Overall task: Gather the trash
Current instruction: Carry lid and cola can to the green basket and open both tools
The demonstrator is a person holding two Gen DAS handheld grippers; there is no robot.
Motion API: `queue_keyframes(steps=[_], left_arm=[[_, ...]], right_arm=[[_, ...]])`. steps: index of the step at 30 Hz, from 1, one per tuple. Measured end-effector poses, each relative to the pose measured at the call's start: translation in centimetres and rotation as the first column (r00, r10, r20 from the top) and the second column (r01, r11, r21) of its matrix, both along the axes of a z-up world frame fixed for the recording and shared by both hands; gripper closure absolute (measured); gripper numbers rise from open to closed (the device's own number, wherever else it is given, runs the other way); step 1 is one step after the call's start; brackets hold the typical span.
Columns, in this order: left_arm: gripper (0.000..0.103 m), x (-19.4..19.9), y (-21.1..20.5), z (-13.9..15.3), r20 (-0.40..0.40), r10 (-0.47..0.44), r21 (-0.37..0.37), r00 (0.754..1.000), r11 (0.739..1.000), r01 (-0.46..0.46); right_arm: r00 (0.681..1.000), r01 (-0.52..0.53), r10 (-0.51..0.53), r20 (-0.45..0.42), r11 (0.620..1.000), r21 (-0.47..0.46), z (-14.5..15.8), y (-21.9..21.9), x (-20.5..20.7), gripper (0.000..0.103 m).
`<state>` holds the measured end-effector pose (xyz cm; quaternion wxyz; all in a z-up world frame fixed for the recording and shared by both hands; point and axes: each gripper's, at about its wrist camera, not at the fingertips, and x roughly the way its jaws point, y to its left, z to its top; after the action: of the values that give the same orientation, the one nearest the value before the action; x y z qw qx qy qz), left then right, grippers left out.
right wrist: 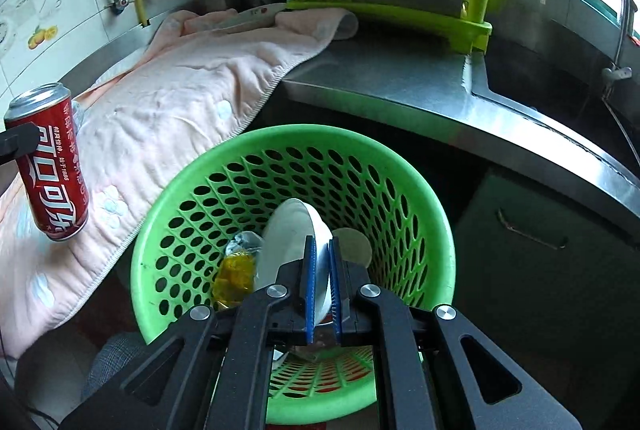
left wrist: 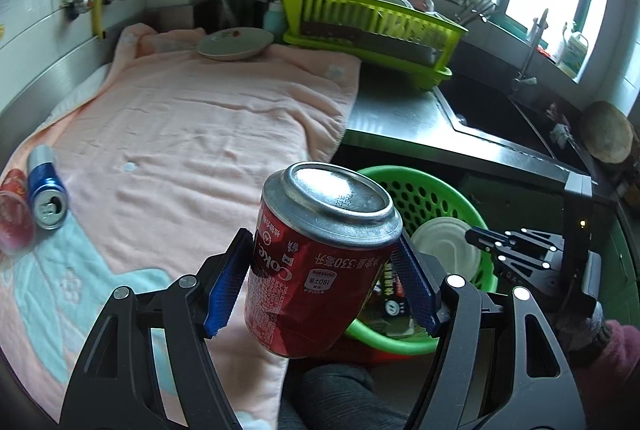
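coke can (left wrist: pixel 320 258) before green basket (left wrist: pixel 440 189)

My right tongs (right wrist: pixel 323 282) hide the white bowl's (right wrist: pixel 288 242) lower rim; at nine o'clock, a blurred red can (left wrist: pixel 14 207) is cut off.

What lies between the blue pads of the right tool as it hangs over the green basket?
The rim of a white paper bowl, pinched edge-on by the right tool above the green basket; the right wrist view shows it.
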<state>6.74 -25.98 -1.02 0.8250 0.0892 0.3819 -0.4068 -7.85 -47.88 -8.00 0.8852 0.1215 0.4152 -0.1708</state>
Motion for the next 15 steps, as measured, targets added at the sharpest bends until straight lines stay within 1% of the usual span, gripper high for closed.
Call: queue_keyframes(steps=[5, 8, 9, 10, 11, 12, 13, 15], left_arm=[[0.034, -0.5, -2.9, -0.9, -0.023, -0.048, 0.010, 0.999, 0.999, 0.048], [0.033, -0.9, -4.1, -1.6, -0.041, -0.070, 0.008, 0.997, 0.997, 0.071], [0.033, -0.9, -4.5, -1.8, -0.046, -0.074, 0.008, 0.996, 0.997, 0.075], [0.033, -0.9, -4.9, -2.0, -0.052, -0.077, 0.010, 0.996, 0.997, 0.077], [0.033, -0.9, -5.3, -2.3, -0.061, -0.081, 0.012, 0.995, 0.997, 0.082], [0.033, -1.0, -5.6, -2.5, -0.066, -0.084, 0.012, 0.994, 0.996, 0.085], [0.033, -1.0, -5.8, -2.8, -0.070, -0.084, 0.014, 0.994, 0.996, 0.085], [0.033, -1.1, -6.1, -3.2, -0.082, -0.087, 0.012, 0.993, 0.996, 0.089]], right_arm=[[1.000, 0.011, -0.011, -0.008, 1.000, 0.015, -0.6, -0.9, -0.5, 0.096], [1.000, 0.013, -0.013, -0.004, 1.000, 0.026, -0.7, -1.4, -0.8, 0.092], [1.000, 0.014, -0.014, -0.003, 1.000, 0.026, -0.6, -1.4, -0.9, 0.089], [1.000, 0.016, -0.016, -0.001, 1.000, 0.023, -0.6, -1.5, -0.9, 0.081], [1.000, 0.018, -0.018, 0.002, 1.000, 0.019, -0.5, -1.6, -1.0, 0.077], [1.000, 0.018, -0.018, 0.006, 1.000, 0.015, -0.4, -1.6, -1.2, 0.069], [1.000, 0.017, -0.017, 0.010, 1.000, 0.010, -0.3, -1.6, -1.3, 0.064], [1.000, 0.014, -0.014, 0.015, 1.000, 0.005, -0.1, -1.6, -1.5, 0.063]])
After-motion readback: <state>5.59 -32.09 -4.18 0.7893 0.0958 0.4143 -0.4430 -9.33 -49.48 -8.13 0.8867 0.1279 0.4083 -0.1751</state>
